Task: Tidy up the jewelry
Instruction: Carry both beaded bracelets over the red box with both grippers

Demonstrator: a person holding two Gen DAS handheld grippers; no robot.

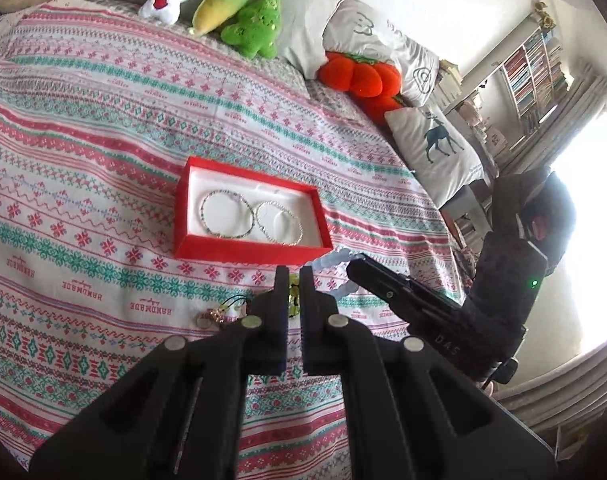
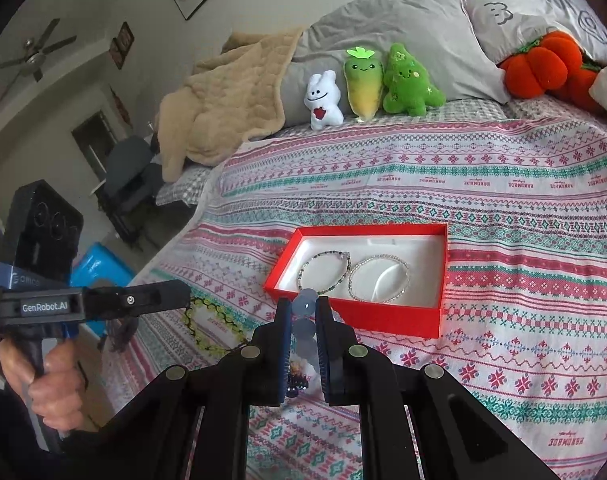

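Bed w/ patterned red/teal/white knit-print bedspread [image 1: 103,128] carries everything. Open red rectangular cardboard jewelry box [image 2: 345,312] w/ white lining sits mid-bedspread, toward the near edge. Inside, two bracelets lie flat side by side, just touching: dark multicolour beaded bracelet [image 2: 324,272] on the box's left half, silver-white beaded bracelet [image 2: 379,279] on the right half.

L gripper [image 1: 294,280]: black fingers nearly closed, narrow gap only, tips down at a yellow-green beaded bracelet [image 2: 207,330]. Beads show in the gap in the left wrist view; cannot tell if actually pinched. That bracelet lies on the bedspread near the near-left edge, apart from the box, in front of its left corner. Right wrist view shows the L unit side-on, a bare hand [image 2: 51,384] on its handle.

R gripper [image 2: 304,304]: jaws drawn in close on a pale blue translucent round-bead bracelet [image 2: 305,334]; beads sit stacked between the blue-padded fingers, touching both. Tips are just in front of the box's near wall. In the left wrist view, same pale beads [image 1: 335,264] show beside the box's near-right corner.

Small charm piece w/ dark cord [image 1: 223,312] lies on the bedspread left of the L fingers. Detail too small to name.

Far edge, against grey pillows [image 2: 403,28]: white bunny plush [image 2: 323,100], yellow-green carrot plush [image 2: 363,84], green tree plush [image 2: 409,84], orange pumpkin plush [image 2: 543,68]. Tan quilted blanket [image 2: 227,104] at far-left corner.
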